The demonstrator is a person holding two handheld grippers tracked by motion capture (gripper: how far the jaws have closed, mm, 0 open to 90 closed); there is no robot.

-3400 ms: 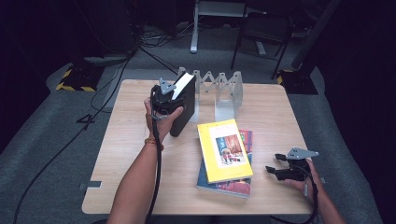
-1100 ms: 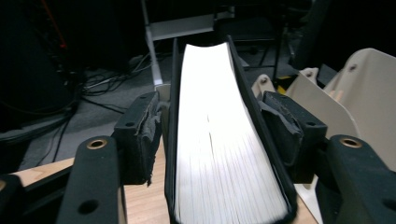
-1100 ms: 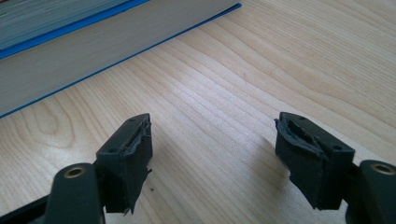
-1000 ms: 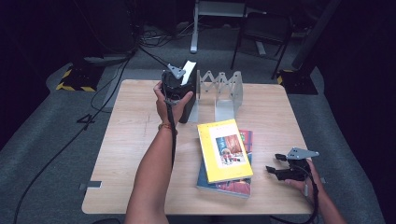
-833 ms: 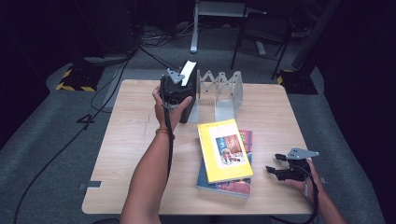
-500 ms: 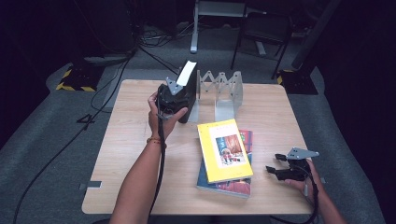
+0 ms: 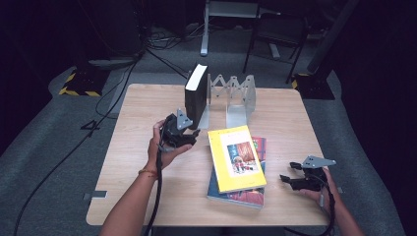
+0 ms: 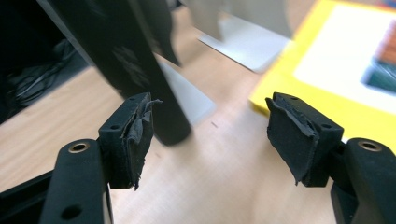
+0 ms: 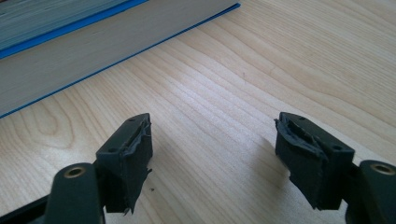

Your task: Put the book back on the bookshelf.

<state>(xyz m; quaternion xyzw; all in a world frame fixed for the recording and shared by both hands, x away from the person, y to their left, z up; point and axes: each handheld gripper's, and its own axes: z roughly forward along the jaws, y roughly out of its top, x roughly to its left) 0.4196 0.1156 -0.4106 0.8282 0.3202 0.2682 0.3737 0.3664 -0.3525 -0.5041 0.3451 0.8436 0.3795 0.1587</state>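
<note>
A black book [image 7: 195, 94] stands upright in the leftmost slot of the grey metal rack [image 7: 235, 93]. My left gripper [image 7: 191, 135] hovers just in front of it, low over the table. Its jaws have just been opening and nothing is between them. In the left gripper view the black book [image 8: 140, 70] rises beyond the open left gripper [image 8: 210, 126], apart from the pads. A yellow book [image 7: 236, 157] lies flat on a blue-edged book [image 7: 231, 196]. My right gripper [image 7: 289, 180] rests open near the table's right front edge, and the right gripper [image 9: 212, 149] points at the blue-edged book [image 9: 93, 42].
The wooden table [image 7: 142, 113] has bare room on its left side and along the front. The rack's other slots hold nothing. A cable [image 7: 158, 196] trails from the left gripper along the forearm. Chairs and cables stand on the dark floor behind.
My left hand has drawn back from the black book toward the person and sunk lower. The book now stands alone in the rack. The right gripper has not moved.
</note>
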